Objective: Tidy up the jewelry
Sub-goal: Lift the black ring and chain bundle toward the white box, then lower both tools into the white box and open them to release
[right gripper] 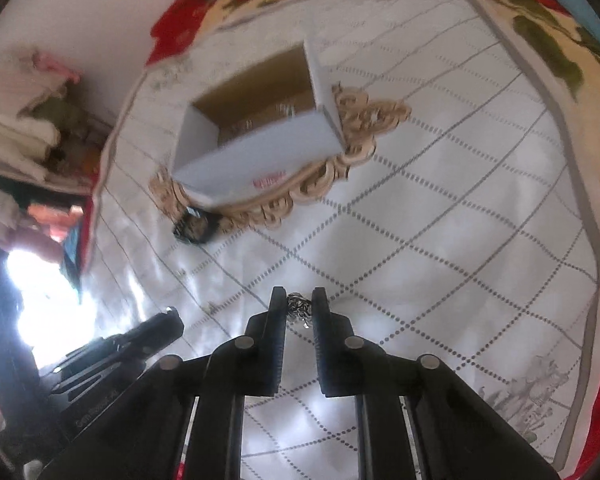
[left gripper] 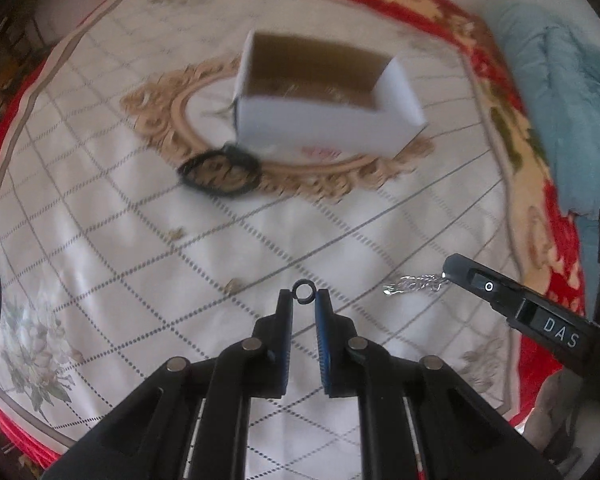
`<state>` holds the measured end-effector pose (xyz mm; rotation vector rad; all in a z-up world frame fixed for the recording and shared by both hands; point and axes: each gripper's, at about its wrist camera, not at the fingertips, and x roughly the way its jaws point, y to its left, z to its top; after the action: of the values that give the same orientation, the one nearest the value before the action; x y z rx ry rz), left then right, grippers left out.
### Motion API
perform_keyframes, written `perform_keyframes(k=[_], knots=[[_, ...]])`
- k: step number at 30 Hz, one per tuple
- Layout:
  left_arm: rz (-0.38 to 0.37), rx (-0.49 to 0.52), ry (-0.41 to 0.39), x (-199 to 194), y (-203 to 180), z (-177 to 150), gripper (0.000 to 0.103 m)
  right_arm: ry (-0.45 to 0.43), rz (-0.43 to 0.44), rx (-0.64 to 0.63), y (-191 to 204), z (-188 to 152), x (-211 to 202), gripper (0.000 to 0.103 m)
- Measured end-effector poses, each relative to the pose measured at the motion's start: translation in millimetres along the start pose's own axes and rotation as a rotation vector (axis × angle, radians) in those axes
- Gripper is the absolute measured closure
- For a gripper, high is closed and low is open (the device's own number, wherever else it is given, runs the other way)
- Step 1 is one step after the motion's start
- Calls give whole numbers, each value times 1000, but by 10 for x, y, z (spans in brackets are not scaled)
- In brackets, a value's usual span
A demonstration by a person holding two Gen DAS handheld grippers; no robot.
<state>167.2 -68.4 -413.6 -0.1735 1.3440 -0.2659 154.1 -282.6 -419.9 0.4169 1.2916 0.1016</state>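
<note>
The left claw (left gripper: 303, 300) pinches a small black ring (left gripper: 303, 291) at its tips. The right claw (right gripper: 299, 305) pinches a bunched silver chain (right gripper: 299, 310). Both hang above the white quilted bedspread (left gripper: 120, 240), near an open white cardboard box (left gripper: 320, 120) with black bangles (left gripper: 219, 171) just beside it.

"DAS" stands in white on the right tongs (left gripper: 446, 276); the white box's (left gripper: 324, 128) red print is unreadable.

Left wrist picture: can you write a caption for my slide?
Left hand-held gripper pinching a small black ring above the tablecloth, open white box beyond, right hand-held gripper carrying a silver chain.
</note>
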Motion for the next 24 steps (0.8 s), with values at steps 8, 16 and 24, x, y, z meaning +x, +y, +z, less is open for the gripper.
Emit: perform_keyframes(k=[8, 16, 24], knots=[[-58, 19, -63, -259, -131, 451, 95, -112, 12, -9, 136, 416, -594, 90], [-84, 50, -126, -508, -263, 1184, 95, -206, 42, -27, 469, 991, -1026, 90], [-35, 108, -152, -413, -279, 1829, 95, -223, 69, -49, 812, 1604, -796, 90]])
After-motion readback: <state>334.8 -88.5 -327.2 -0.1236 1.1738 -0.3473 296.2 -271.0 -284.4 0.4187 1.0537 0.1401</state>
